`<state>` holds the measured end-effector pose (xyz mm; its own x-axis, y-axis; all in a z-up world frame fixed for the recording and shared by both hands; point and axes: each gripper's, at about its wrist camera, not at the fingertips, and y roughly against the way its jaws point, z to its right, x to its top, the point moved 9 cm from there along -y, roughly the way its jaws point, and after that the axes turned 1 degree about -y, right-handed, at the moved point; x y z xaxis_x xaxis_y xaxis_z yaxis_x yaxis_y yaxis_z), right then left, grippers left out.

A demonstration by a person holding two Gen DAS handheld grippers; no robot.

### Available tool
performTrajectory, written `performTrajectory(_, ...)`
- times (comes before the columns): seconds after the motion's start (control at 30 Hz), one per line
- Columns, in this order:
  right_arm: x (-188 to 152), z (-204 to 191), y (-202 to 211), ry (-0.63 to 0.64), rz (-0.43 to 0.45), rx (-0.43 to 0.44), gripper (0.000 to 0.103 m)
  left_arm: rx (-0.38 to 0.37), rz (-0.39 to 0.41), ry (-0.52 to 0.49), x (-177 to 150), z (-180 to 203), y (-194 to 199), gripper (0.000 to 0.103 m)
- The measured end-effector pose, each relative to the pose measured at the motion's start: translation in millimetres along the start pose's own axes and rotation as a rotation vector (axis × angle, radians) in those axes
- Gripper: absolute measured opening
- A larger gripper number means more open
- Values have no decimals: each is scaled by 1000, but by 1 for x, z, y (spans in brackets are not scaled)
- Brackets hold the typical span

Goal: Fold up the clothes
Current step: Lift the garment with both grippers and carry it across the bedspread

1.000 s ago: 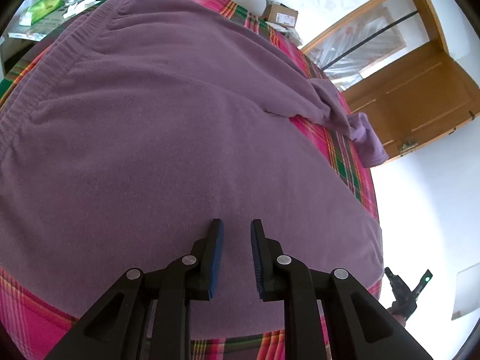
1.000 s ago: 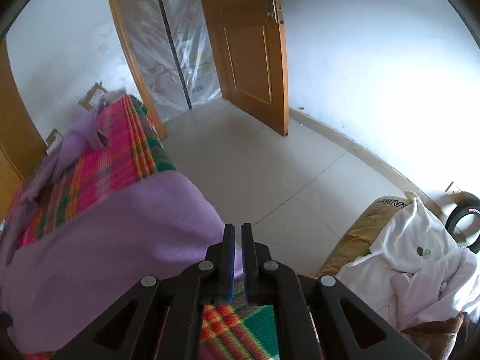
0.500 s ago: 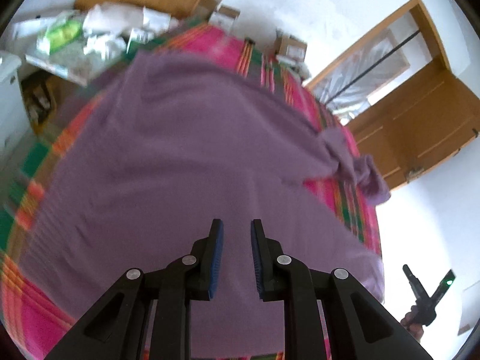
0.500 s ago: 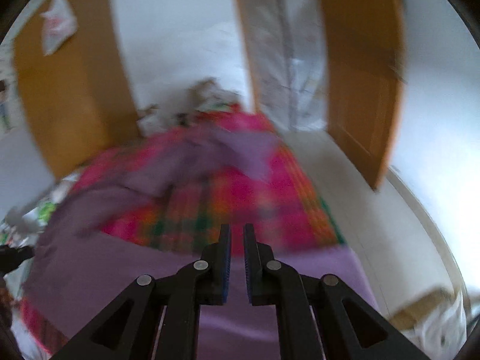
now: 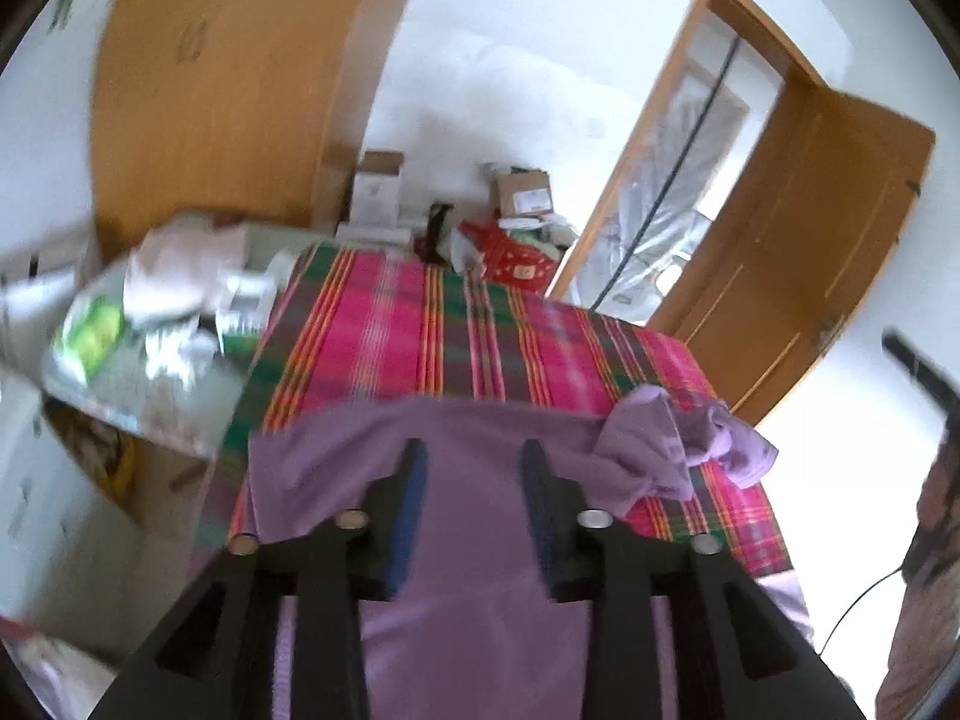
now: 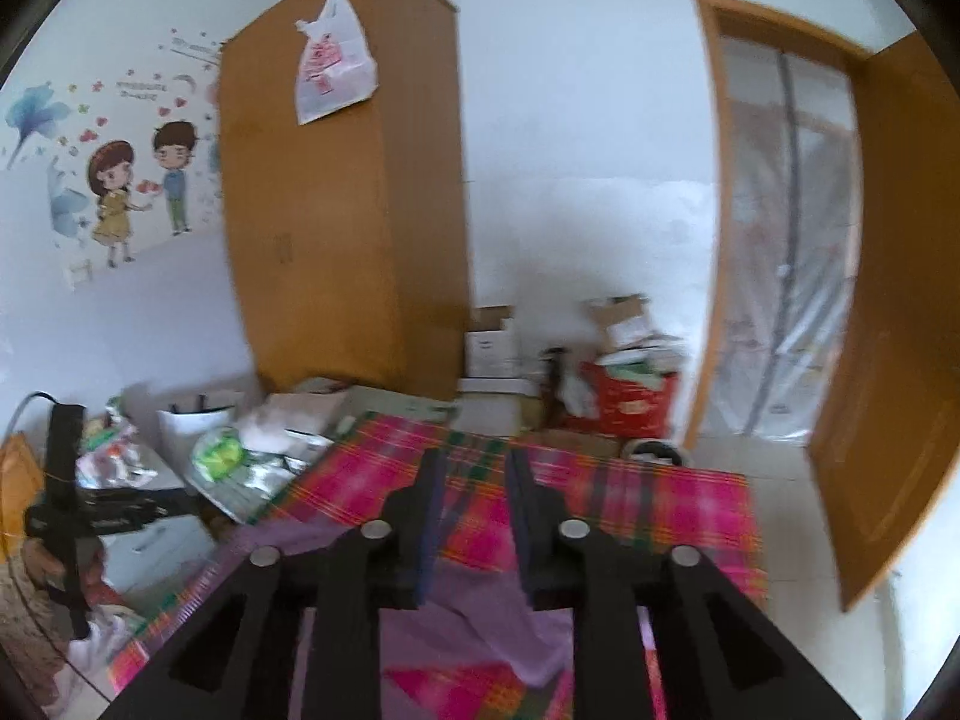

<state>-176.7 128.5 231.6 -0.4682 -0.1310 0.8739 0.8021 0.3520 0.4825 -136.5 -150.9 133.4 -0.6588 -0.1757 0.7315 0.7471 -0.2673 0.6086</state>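
A soft purple knit garment (image 5: 480, 552) lies spread on a bed covered with a pink, green and orange plaid blanket (image 5: 420, 324). In the left wrist view its far edge runs straight across the blanket, and at the right end a sleeve is bunched into a loose knot (image 5: 678, 450) near the bed's right edge. The far half of the blanket is bare.

The left black two-finger gripper (image 5: 471, 474) hovers above the near middle of the garment with its blue-padded fingers spread wide apart, holding nothing. It points toward the far end of the bed.

In the right wrist view, the purple cloth (image 6: 492, 618) lies rumpled under and just past the right black two-finger gripper (image 6: 474, 480), with folds crossing the plaid. This gripper's fingers also stand apart, nothing between them, and it points level toward the far wall, at a tall wooden wardrobe (image 6: 342, 210) and stacked cardboard boxes (image 6: 624, 324). At far left of this view the other gripper's black body (image 6: 60, 492) shows, in a hand.
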Motion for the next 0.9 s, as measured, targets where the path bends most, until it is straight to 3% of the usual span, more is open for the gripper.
performTrajectory(0.03, -1, -4, -22, 13, -42, 27, 32, -11, -7, 6, 8, 1, -5, 36)
performTrajectory(0.17, -27, -9, -104, 51, -211, 58, 33, -56, -98, -12, 23, -2, -41, 37)
performTrajectory(0.3, -86, -14, -188, 96, -384, 89, 33, 40, -179, -57, 8, -24, -90, 37)
performTrajectory(0.43, -140, -9, -237, 171, -481, 79, 33, 75, -262, -80, -11, -38, -135, 37)
performTrajectory(0.6, -176, -3, -276, 198, -548, 114, 33, 141, -306, -118, -18, -57, -179, 37)
performTrajectory(0.9, -188, -10, -297, 308, -573, 148, 36, 180, -391, -185, -36, -76, -227, 37)
